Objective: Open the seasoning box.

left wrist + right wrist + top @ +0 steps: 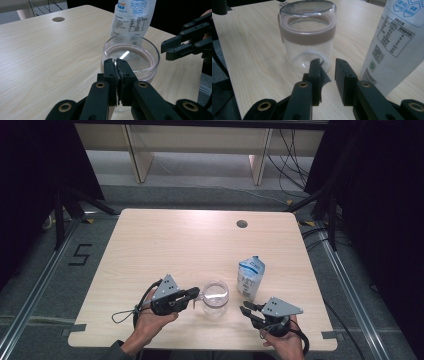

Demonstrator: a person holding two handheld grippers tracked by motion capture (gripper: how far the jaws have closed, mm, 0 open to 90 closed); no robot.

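Broadly, the wooden table offers plenty of bare room ahead of and to the left of the work, while its near edge runs close under both hands, so any pull-back has little margin. On it, toward the near right, a white pouch stands upright, well in from the right edge. Just to its left sits the clear jar, with a brownish band below its rim; jar and pouch are near each other but apart.

The left gripper is clenched on the jar's rim, steadying it. The right gripper hangs near the pouch's foot with nothing between its jaws; a small gap shows between them in the right gripper view.

Judging from this, the step in hand is bracing the jar while the free gripper goes for the pouch. That next move calls for wider jaws and a clean approach that does not knock the jar.
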